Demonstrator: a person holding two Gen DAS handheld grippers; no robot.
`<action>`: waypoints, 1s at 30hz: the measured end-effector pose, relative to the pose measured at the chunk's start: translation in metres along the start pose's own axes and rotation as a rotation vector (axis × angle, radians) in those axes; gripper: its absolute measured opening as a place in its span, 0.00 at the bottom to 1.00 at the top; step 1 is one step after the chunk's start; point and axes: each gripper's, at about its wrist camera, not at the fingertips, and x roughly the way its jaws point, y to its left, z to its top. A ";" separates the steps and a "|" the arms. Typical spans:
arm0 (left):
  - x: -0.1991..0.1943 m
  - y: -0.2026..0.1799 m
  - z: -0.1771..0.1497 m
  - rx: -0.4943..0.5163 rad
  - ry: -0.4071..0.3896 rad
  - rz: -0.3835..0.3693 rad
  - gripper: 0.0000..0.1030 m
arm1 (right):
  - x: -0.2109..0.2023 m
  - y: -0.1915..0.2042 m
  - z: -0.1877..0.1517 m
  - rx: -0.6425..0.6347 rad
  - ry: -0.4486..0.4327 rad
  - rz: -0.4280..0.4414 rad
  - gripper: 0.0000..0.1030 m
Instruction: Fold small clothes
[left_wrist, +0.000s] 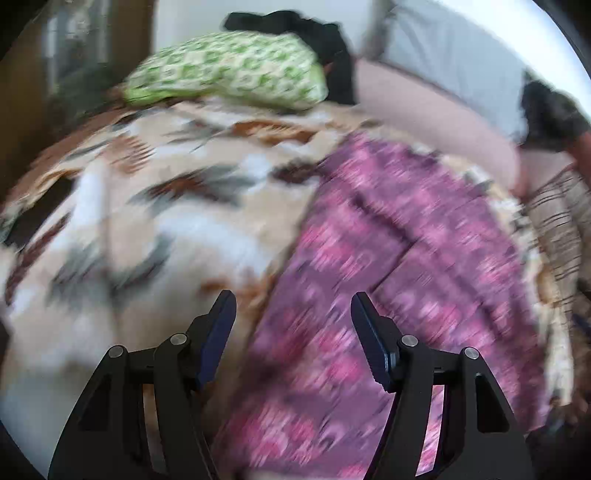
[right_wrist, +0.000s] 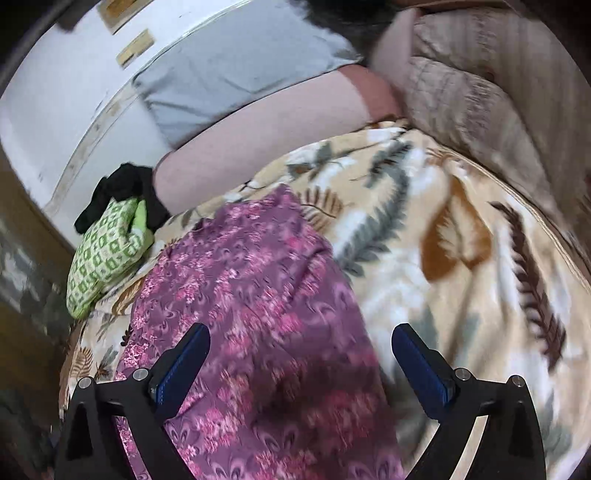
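Leaf-print blanket (right_wrist: 461, 206) blurred, purple floral garment (right_wrist: 258, 295) edges cut off, both grippers (left_wrist: 293, 306) (right_wrist: 301, 339) released, empty.

Bedroom at home — leaf-print blanket (right_wrist: 461, 206), green pillow (left_wrist: 225, 70).

A leaf-print blanket (right_wrist: 443, 229) covers the bed; a green patterned pillow (left_wrist: 229, 70), perhaps, lies beyond.

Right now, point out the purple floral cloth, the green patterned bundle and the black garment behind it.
purple floral cloth (right_wrist: 258, 280): right wrist view, middle of its flat top layer.
green patterned bundle (left_wrist: 229, 70): left wrist view, centre of its upper face.
black garment (right_wrist: 122, 184): right wrist view, crumpled part above the green bundle.
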 end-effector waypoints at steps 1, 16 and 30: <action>0.000 0.001 -0.001 -0.010 0.014 -0.022 0.63 | -0.009 -0.002 -0.007 0.013 -0.022 -0.020 0.94; -0.028 0.004 -0.011 -0.017 0.011 -0.048 0.63 | -0.071 0.006 -0.063 -0.121 -0.040 -0.093 0.94; 0.001 0.029 -0.013 -0.107 0.242 -0.109 0.63 | -0.061 -0.024 -0.053 0.035 0.000 -0.020 0.94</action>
